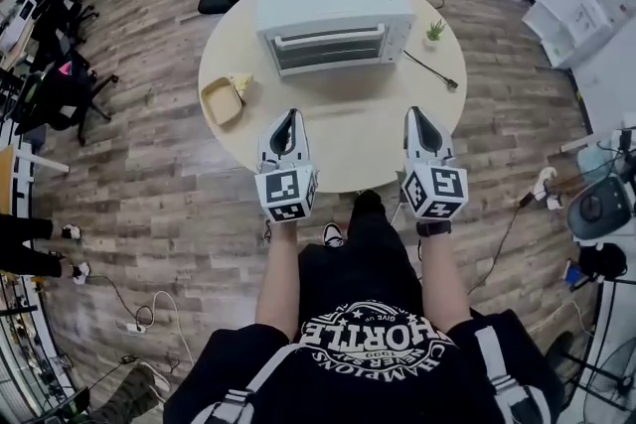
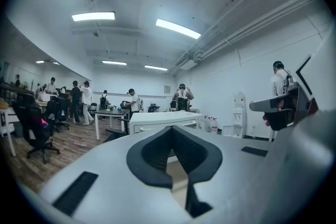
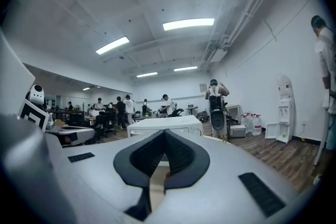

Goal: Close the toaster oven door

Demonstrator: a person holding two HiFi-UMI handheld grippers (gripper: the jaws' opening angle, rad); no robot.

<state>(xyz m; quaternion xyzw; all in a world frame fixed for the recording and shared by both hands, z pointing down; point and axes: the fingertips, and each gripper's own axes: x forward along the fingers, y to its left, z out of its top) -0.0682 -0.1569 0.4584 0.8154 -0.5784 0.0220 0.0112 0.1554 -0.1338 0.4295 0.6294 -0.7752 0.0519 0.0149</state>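
The toaster oven [image 1: 333, 15] sits far across the round table [image 1: 348, 154], door seemingly shut. The left gripper [image 1: 287, 119] and right gripper [image 1: 416, 117], both clenched on nothing, hover apart from it. In the gripper views their own bodies hide its lower front.

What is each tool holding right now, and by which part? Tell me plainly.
Nothing is held. The left tool and the right tool are both shut with nothing between the jaws, short of the toaster oven.
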